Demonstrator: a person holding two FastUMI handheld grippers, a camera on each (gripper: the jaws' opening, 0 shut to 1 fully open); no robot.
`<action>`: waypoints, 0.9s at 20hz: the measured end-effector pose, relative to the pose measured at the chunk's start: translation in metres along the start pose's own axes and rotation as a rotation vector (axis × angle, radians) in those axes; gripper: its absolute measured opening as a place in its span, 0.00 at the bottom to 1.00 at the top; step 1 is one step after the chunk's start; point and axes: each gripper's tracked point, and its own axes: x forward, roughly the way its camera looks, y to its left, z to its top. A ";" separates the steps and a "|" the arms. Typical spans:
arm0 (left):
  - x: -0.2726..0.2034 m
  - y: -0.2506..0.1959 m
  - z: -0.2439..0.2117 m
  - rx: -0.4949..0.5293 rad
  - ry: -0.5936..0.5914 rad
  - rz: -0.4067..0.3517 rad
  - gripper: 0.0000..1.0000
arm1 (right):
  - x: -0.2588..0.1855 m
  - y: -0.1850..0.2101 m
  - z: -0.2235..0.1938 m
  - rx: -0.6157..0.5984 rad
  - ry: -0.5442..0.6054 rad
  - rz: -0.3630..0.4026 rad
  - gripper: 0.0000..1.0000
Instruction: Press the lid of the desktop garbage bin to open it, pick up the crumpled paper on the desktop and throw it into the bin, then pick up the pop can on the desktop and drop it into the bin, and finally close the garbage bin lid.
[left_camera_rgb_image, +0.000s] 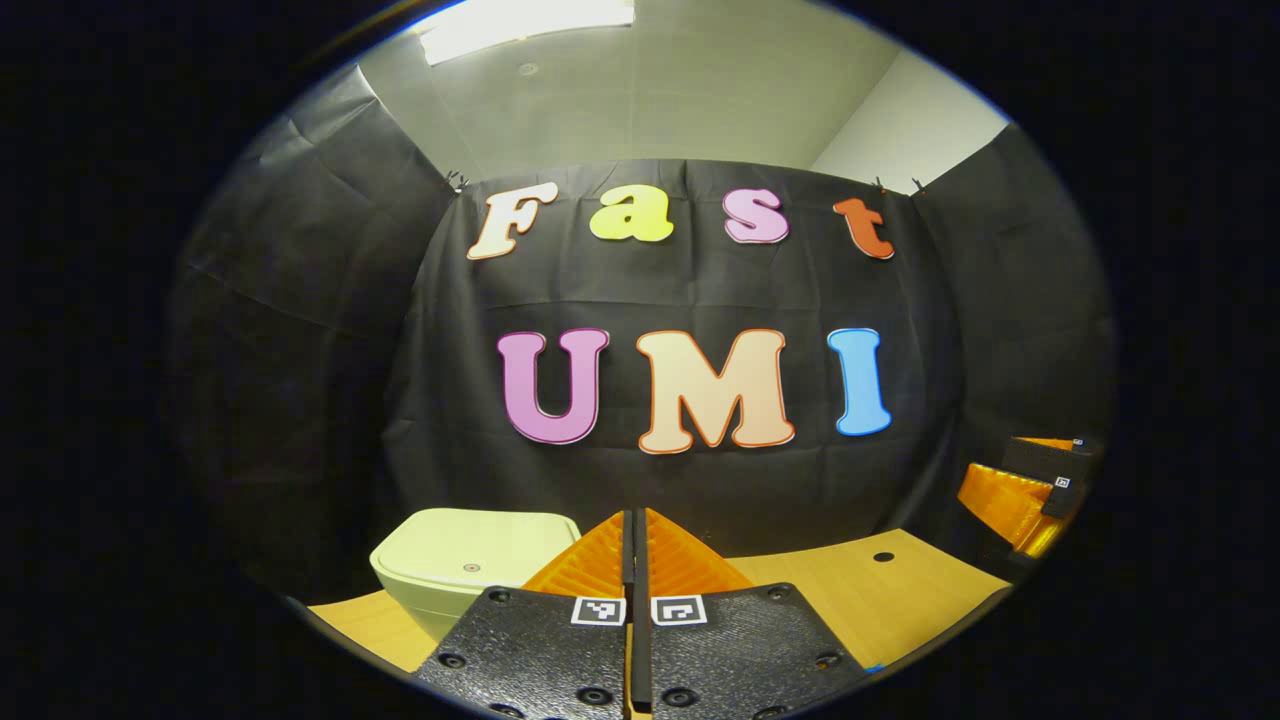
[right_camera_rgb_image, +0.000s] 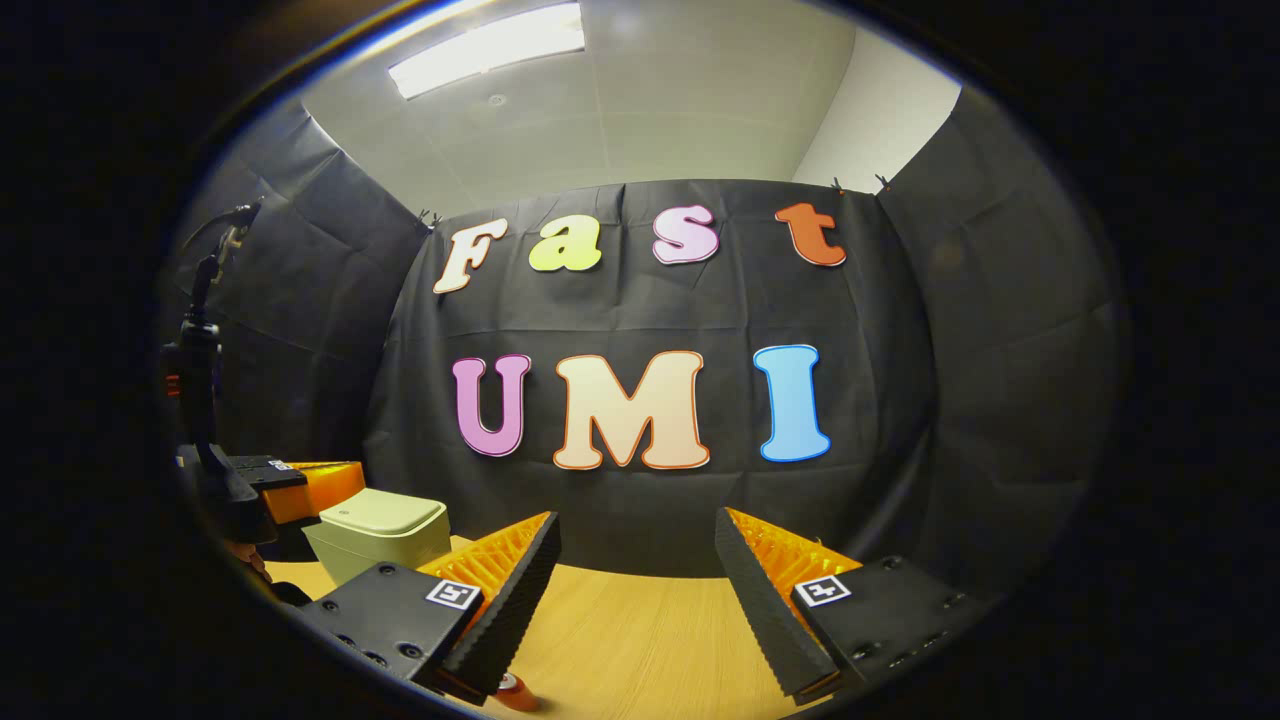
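The pale green garbage bin (left_camera_rgb_image: 470, 565) stands on the wooden table at the back left with its lid down. My left gripper (left_camera_rgb_image: 635, 520) is shut with nothing between its fingers, and it hovers just right of the bin. In the right gripper view the bin (right_camera_rgb_image: 380, 530) sits at the left with the left gripper (right_camera_rgb_image: 300, 480) beside it. My right gripper (right_camera_rgb_image: 637, 525) is open over bare table and holds nothing. A small red thing (right_camera_rgb_image: 515, 690) peeks out under one of its fingers; I cannot tell what it is.
The wooden table (right_camera_rgb_image: 620, 630) runs up to the black cloth wall. A dark round spot (left_camera_rgb_image: 883, 556) marks the table at the back right. The right gripper (left_camera_rgb_image: 1030, 490) shows at the far right. A black stand (right_camera_rgb_image: 200, 350) rises at the left.
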 end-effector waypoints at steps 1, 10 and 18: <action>0.001 0.008 -0.004 -0.003 0.010 0.011 0.00 | 0.001 0.004 -0.001 0.000 0.002 0.003 0.98; 0.015 0.087 -0.040 0.005 0.084 0.120 0.00 | 0.008 0.041 -0.015 -0.012 0.023 0.006 0.98; 0.036 0.124 -0.076 -0.025 0.152 0.128 0.00 | 0.005 0.052 -0.028 -0.027 0.052 -0.054 0.98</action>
